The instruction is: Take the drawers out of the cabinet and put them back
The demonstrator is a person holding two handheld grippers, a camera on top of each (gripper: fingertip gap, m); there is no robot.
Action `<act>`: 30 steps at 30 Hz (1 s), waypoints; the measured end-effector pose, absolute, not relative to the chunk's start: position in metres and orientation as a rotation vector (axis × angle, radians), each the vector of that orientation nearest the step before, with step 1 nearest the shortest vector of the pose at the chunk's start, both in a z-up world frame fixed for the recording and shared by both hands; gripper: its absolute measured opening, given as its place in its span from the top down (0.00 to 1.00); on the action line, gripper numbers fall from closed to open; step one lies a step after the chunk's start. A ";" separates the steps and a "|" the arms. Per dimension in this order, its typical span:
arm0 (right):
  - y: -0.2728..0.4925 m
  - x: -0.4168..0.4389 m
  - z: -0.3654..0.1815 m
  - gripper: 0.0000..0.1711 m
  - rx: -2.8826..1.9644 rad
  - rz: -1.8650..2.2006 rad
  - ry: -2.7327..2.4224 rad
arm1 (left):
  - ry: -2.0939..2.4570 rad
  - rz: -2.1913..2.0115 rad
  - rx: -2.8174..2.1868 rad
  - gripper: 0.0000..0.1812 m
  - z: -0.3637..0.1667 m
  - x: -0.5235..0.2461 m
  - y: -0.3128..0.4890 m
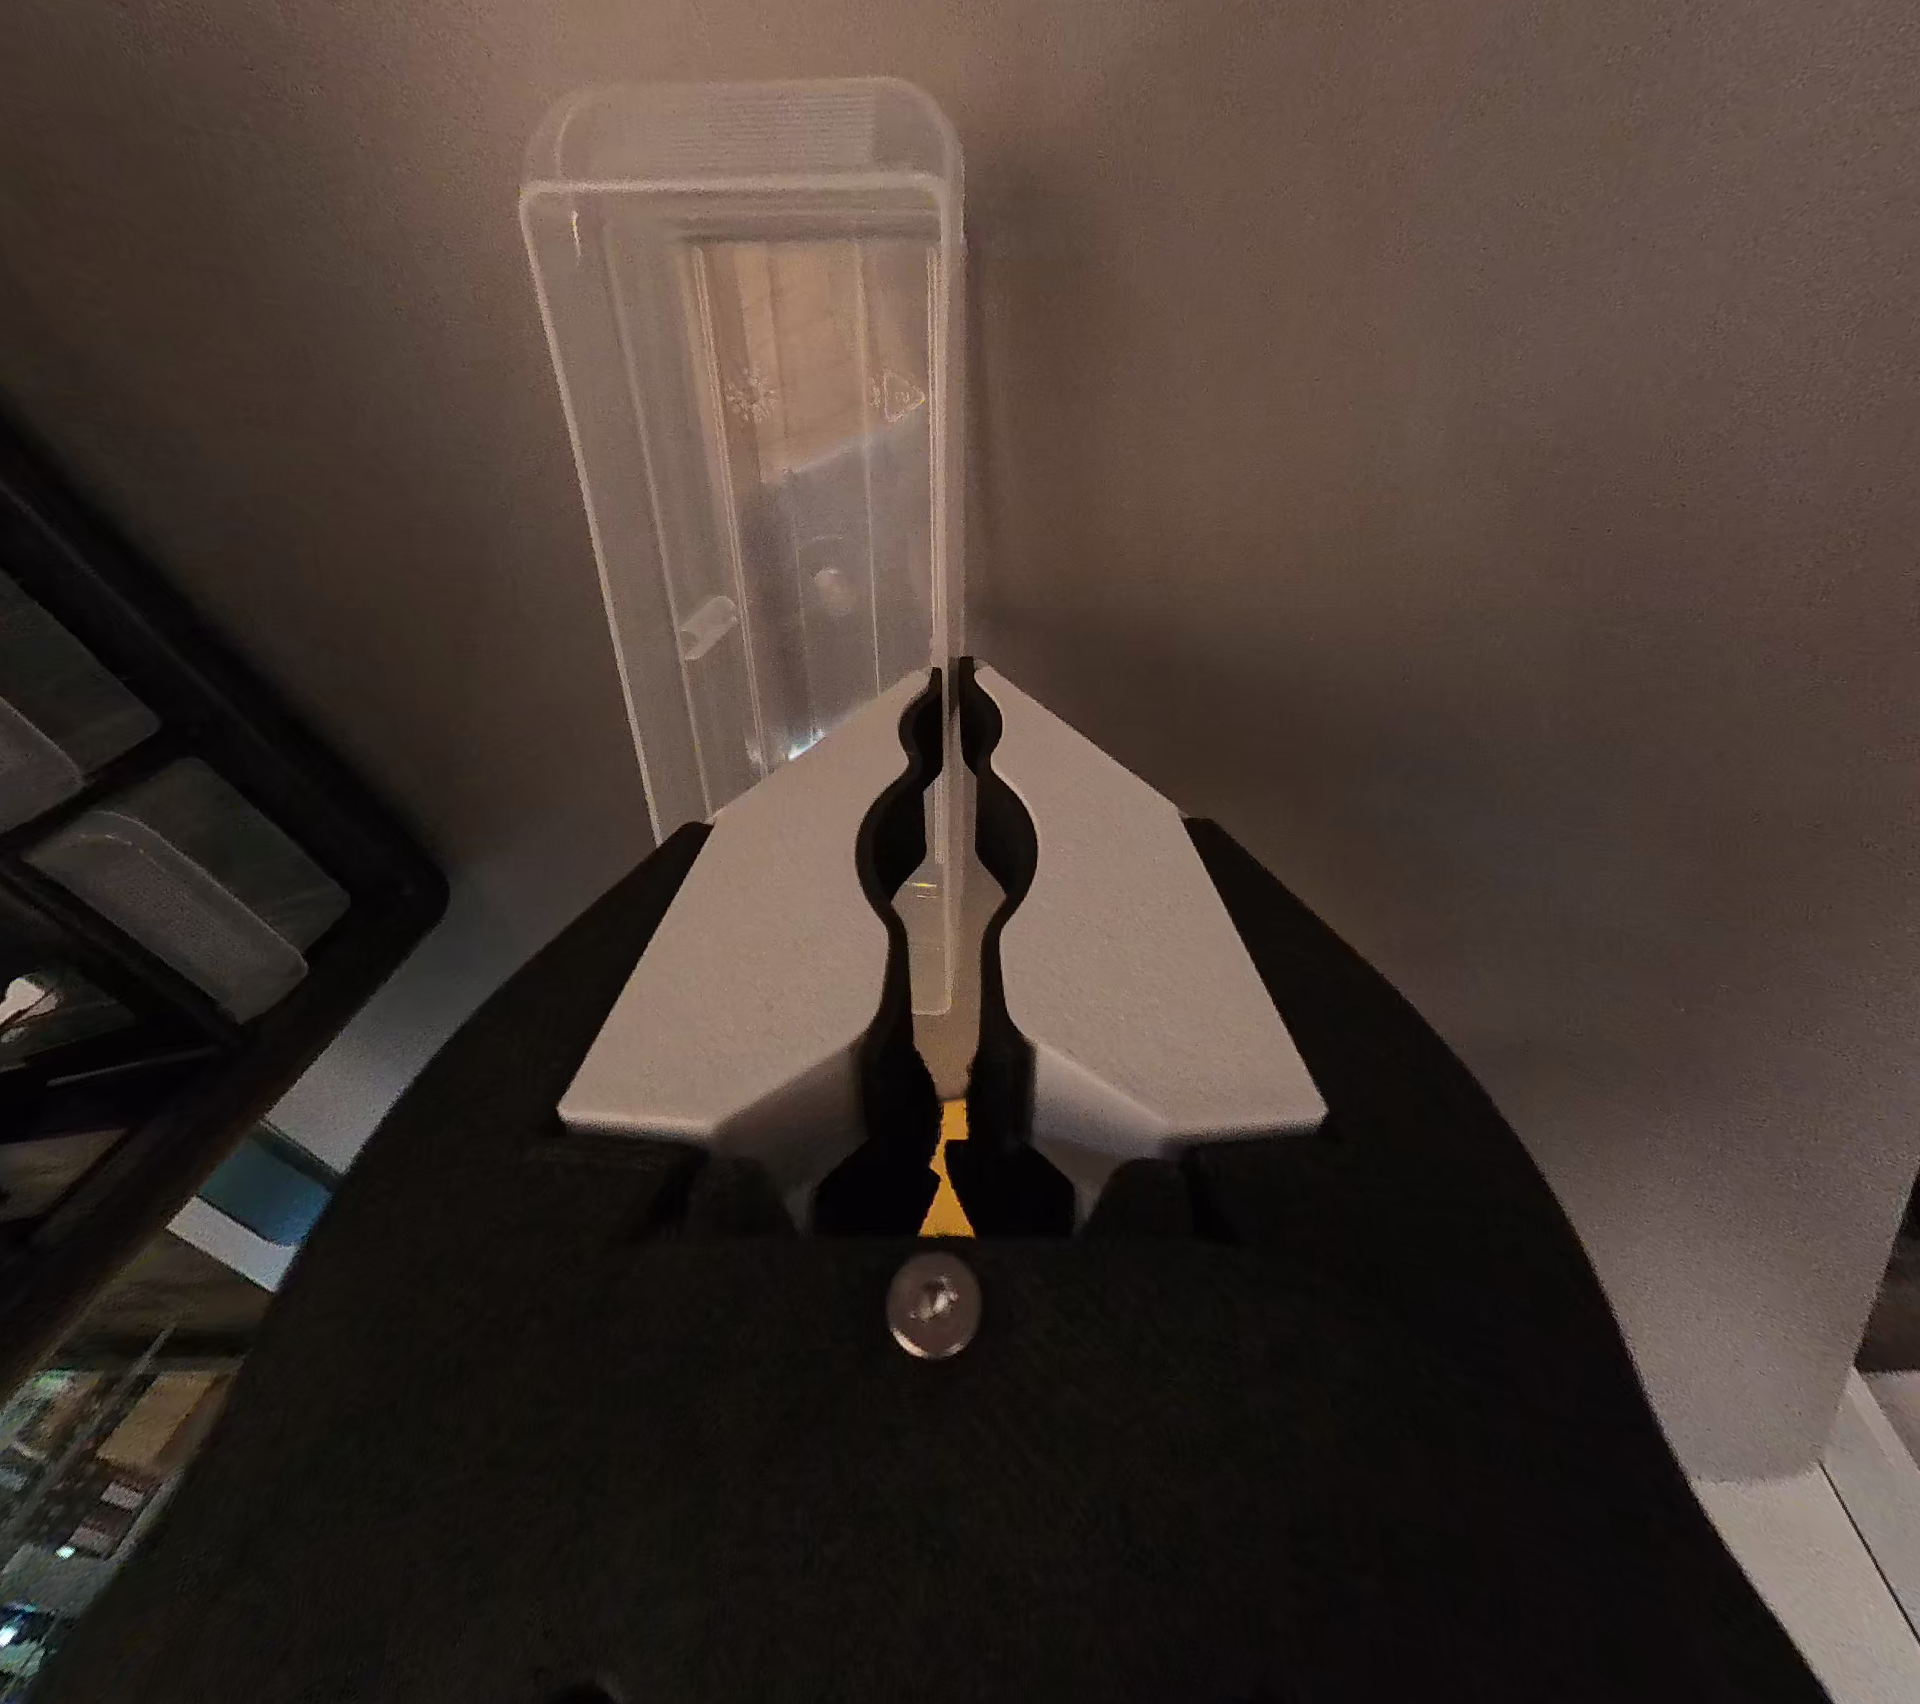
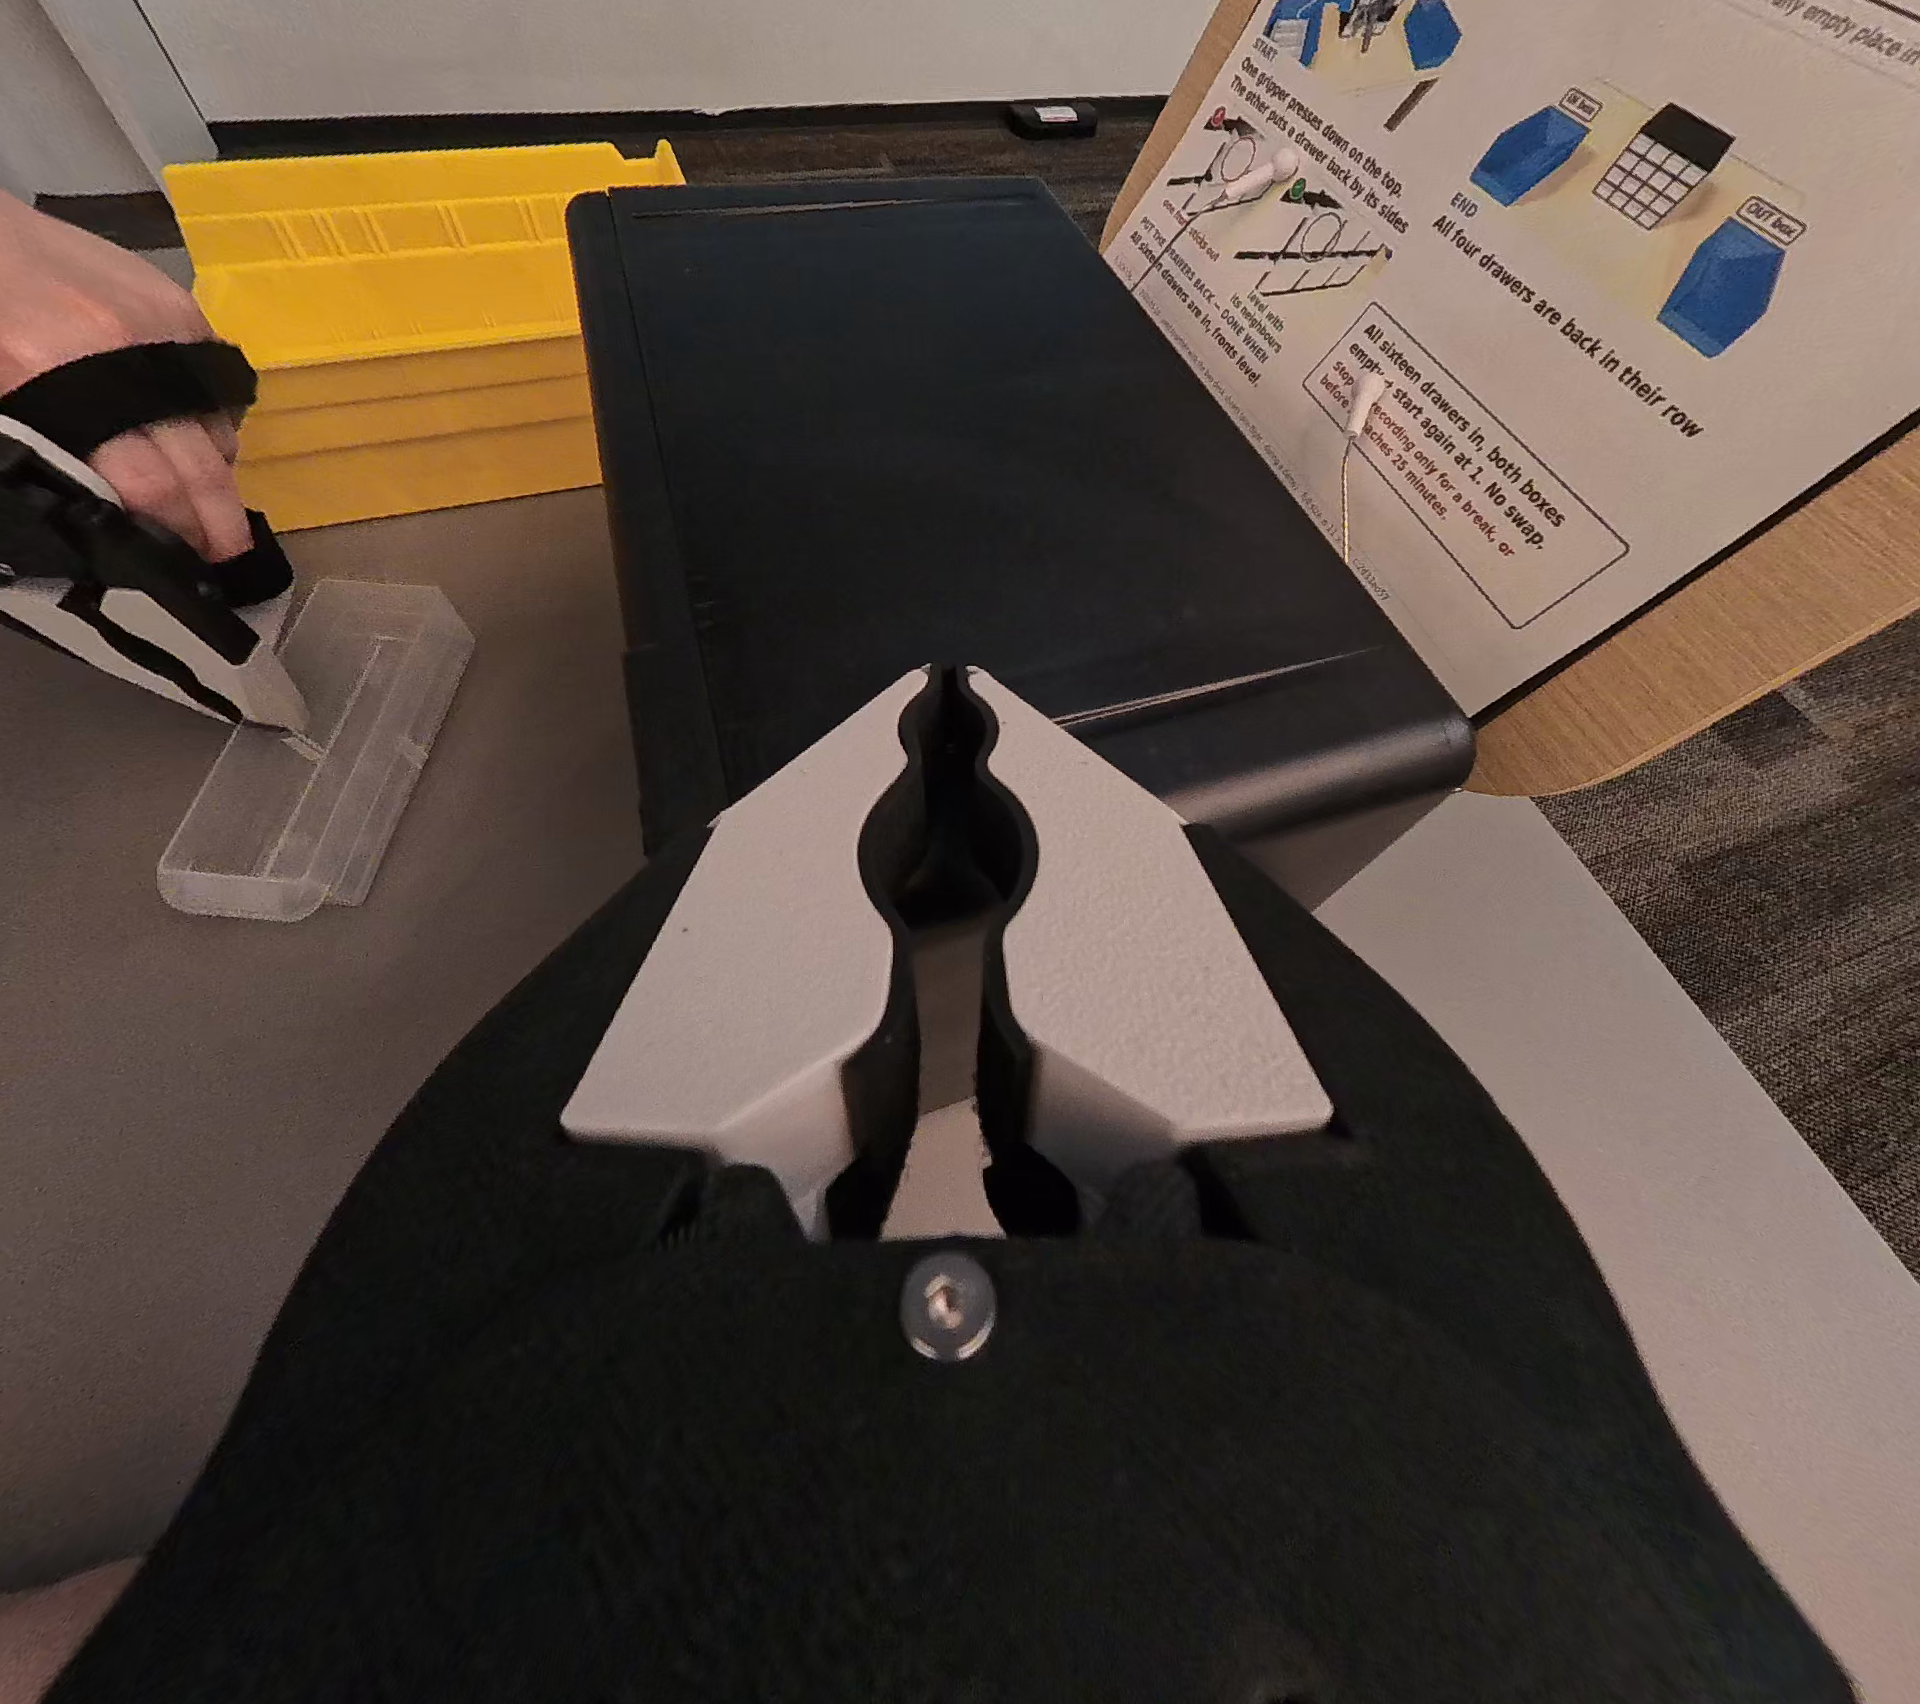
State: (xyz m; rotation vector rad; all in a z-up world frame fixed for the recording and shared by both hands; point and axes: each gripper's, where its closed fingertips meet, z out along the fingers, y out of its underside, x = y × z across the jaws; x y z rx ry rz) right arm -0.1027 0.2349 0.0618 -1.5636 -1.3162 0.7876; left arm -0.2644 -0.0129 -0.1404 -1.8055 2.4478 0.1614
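While the left claw (image 1: 951,667) pinches one thin side wall of a clear plastic drawer (image 1: 748,449), that drawer lies flat on the grey bench (image 1: 1455,304), out of the cabinet and to its left; in the right wrist view the same drawer (image 2: 343,740) sits well in from the bench's edges, with the left claw (image 2: 296,724) angled down onto its long wall and a person's hand (image 2: 114,397), strapped in black, behind it; the black cabinet (image 2: 935,428) stands beside the drawer, its flat top facing the camera; a yellow bin (image 2: 416,324) rests at the bench's far edge, touching the cabinet's left side; the right claw (image 2: 954,669) hovers over the cabinet's near end, pressed together on nothing; a printed instruction board (image 2: 1558,200) leans at the bench's right edge; in the left wrist view the cabinet's front (image 1: 156,875) with drawers shows at left.
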 end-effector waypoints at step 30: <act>0.235 -0.103 0.062 1.00 -1.556 0.799 -1.315 | 1.061 0.373 -2.242 0.91 -0.123 -0.307 0.005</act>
